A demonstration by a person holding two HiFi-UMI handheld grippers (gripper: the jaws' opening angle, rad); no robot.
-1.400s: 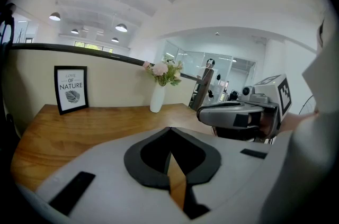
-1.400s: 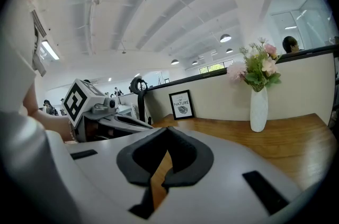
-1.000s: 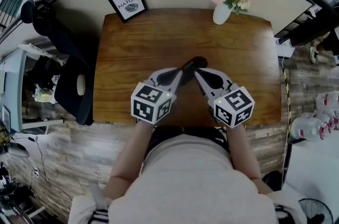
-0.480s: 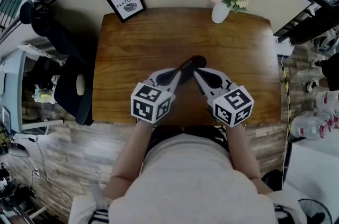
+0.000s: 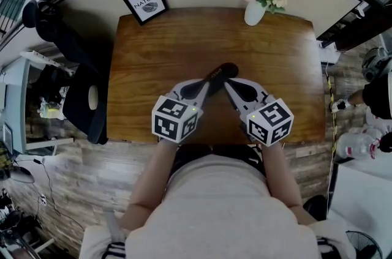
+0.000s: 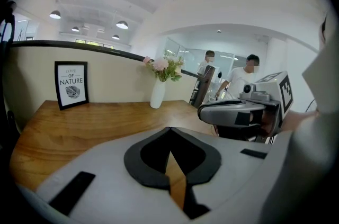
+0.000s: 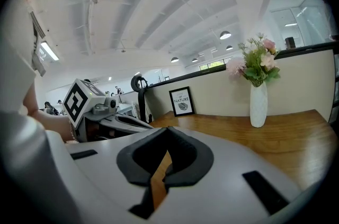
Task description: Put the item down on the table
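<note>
Wood table (image 5: 171,46) stretches beyond left gripper (image 5: 207,86) and right gripper (image 5: 228,86) to far-edge vase (image 5: 254,13).

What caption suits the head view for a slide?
Head view: left gripper and right gripper, both shut, hover over a brown wooden table with a small black oblong item at their tips.

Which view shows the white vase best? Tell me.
The right gripper view: the white vase stands large, side-on and unblocked. In the left gripper view it is smaller and farther off; the head view shows it small, from above.
</note>
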